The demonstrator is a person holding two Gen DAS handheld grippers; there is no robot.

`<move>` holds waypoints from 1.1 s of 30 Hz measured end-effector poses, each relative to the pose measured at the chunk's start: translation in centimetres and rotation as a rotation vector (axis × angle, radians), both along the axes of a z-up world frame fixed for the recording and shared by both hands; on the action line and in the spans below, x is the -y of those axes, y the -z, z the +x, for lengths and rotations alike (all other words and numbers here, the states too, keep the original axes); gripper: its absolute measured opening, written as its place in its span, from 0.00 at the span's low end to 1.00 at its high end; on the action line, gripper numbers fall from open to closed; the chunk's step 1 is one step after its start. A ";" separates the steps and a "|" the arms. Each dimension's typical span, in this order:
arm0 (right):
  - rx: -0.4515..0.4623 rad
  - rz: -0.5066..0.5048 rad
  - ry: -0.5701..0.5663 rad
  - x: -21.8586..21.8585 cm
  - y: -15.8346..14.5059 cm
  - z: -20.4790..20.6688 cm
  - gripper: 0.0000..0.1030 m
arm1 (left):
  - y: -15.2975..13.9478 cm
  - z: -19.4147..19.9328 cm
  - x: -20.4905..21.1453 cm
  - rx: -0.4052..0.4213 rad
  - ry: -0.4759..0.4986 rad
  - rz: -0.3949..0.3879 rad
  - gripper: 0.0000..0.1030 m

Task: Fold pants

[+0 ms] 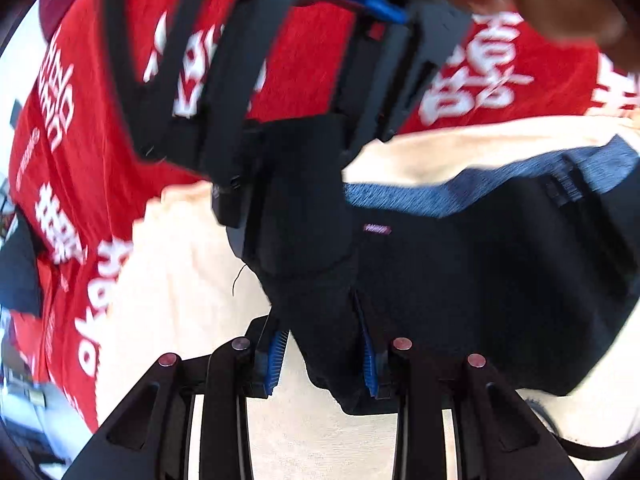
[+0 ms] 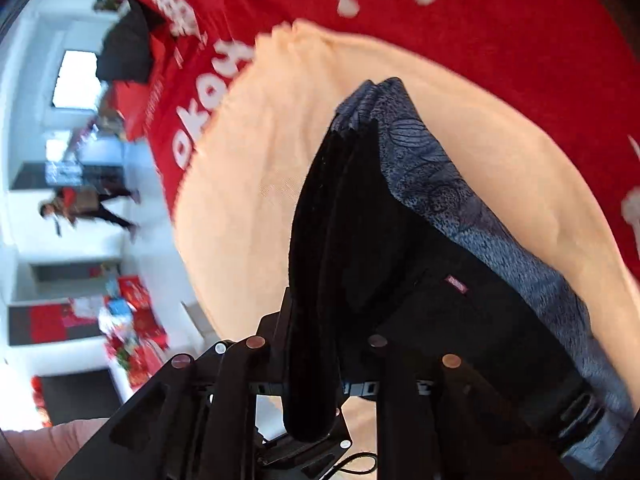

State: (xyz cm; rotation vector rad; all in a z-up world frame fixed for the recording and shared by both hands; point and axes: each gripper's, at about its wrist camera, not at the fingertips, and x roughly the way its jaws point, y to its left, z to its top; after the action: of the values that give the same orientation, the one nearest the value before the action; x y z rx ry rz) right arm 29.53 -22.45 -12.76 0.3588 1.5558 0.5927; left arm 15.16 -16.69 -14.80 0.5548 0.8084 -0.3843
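Pants: since both grippers pinch them, the black pants [image 1: 460, 264] hang bunched up just above the cream cloth [image 1: 192, 280], and I think this is so one half can be laid over the other
Lining: a blue patterned inside part [image 2: 460, 200] shows along the far edge of the pants, so the waist looks turned over a bit
Small tag: a little pink label [image 1: 376, 229] sits on the black cloth, near the middle of the pants
Left gripper: the left gripper [image 1: 324, 354] is squeezed tight on a thick fold of the pants, with its blue pads [image 1: 276, 356] pressing each side so the cloth cannot slip
Right gripper: the right gripper [image 2: 316, 364] has a dark roll of the pants between its fingers and looks closed on it, but the tips are hidden by the cloth
Cream cloth: it lies under the pants as a soft spot to fold on
Red cloth: a red cloth with white letters [image 2: 500, 40] lies past the cream cloth, away from the pants
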 end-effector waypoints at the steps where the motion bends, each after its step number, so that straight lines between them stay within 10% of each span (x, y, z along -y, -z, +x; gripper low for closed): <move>1: 0.012 0.057 0.060 2.1 -1.1 -1.0 0.19 | -0.9 -0.5 0.5 0.011 0.022 -0.011 0.32; 14: 0.240 0.194 0.466 23.3 -10.2 -16.8 0.19 | -9.0 -9.3 15.4 -0.046 0.342 -0.148 0.32; 27: 0.075 0.178 0.791 37.0 3.7 -27.6 0.19 | 1.9 -16.6 29.2 -0.198 0.505 0.075 0.33; 33: 0.073 0.215 0.839 37.3 4.8 -29.0 0.21 | 2.1 -15.6 28.1 -0.252 0.463 0.068 0.74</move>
State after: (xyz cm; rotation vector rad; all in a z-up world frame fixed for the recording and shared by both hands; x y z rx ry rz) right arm 0.54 -59.70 -17.55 1.0696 1.1271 0.1041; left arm -0.44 -44.79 -16.86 0.7689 0.9352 -0.8680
